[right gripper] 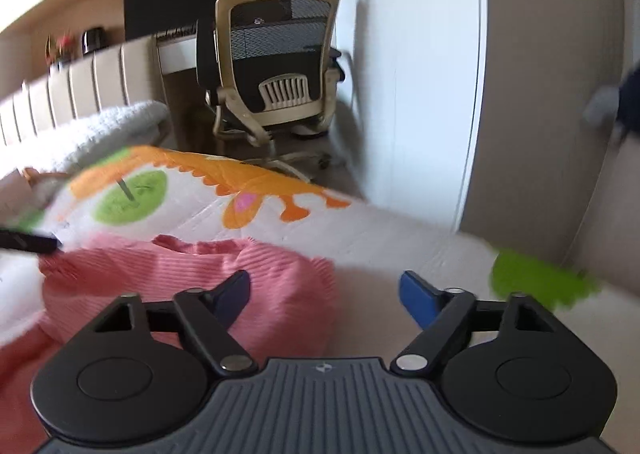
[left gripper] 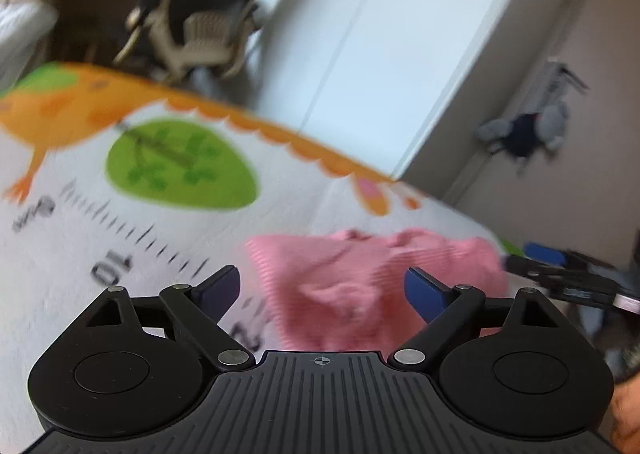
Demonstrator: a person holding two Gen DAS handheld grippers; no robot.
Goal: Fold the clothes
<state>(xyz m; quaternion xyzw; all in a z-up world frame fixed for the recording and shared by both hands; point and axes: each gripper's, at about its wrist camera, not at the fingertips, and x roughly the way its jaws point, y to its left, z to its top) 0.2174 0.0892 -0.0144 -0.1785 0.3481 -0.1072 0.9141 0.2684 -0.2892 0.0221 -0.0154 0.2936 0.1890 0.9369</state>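
Note:
A pink ribbed garment [left gripper: 360, 278] lies crumpled on a white play mat [left gripper: 80, 221] printed with orange and green shapes. My left gripper [left gripper: 322, 286] hovers open just above it, blue fingers spread wide, nothing between them. In the right wrist view the same pink garment [right gripper: 192, 278] spreads at the lower left, bunched into a mound. My right gripper [right gripper: 324, 294] is open over its right edge; its left finger is above the cloth, its right finger above bare mat [right gripper: 400, 250]. The right gripper [left gripper: 560, 274] also shows at the far right of the left wrist view.
A mesh office chair [right gripper: 276, 65] stands beyond the mat's far edge, beside a white wardrobe door [right gripper: 420, 53]. A white knitted blanket [right gripper: 104, 125] and a slatted headboard [right gripper: 80, 89] lie at the left. Dark and grey clothing [left gripper: 528, 129] hangs on the right wall.

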